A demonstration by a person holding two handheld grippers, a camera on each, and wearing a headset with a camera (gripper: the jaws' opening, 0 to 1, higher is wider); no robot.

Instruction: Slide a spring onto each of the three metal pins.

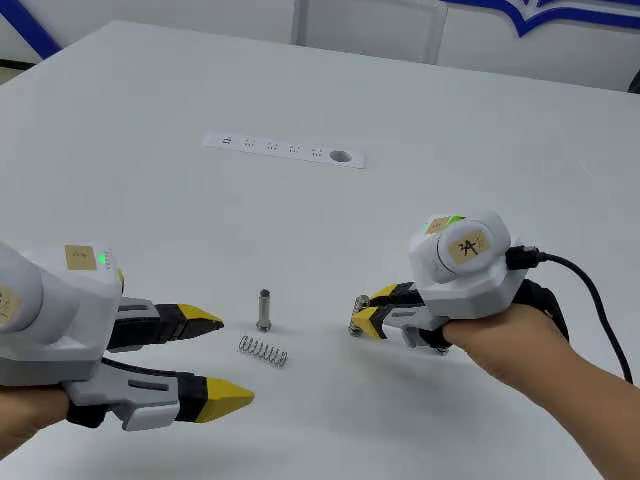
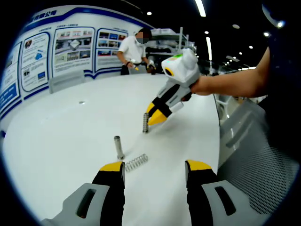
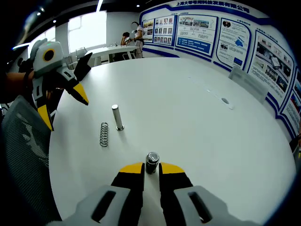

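Note:
A bare metal pin (image 1: pixel 264 308) stands upright on the white table, and a loose spring (image 1: pixel 263 350) lies flat just in front of it. My right gripper (image 1: pixel 362 322) is shut on a second upright pin (image 3: pixel 152 162), which has a spring coiled around it (image 2: pixel 146 122). My left gripper (image 1: pixel 228 360) hovers open to the left of the loose spring, with nothing between its yellow tips. The left gripper view shows the bare pin (image 2: pixel 118 147) and the spring (image 2: pixel 136 162) just ahead of its jaws. In the right gripper view the bare pin (image 3: pixel 116 117) and the spring (image 3: pixel 104 134) sit ahead on the left, near the left gripper (image 3: pixel 63 108).
A recessed socket strip (image 1: pixel 285 149) with a round hole (image 1: pixel 341 156) lies farther back on the table (image 1: pixel 450 150). A black cable (image 1: pixel 590 290) trails from the right gripper. A chair back (image 1: pixel 370 25) stands at the far edge. A person (image 2: pixel 132 52) stands in the background.

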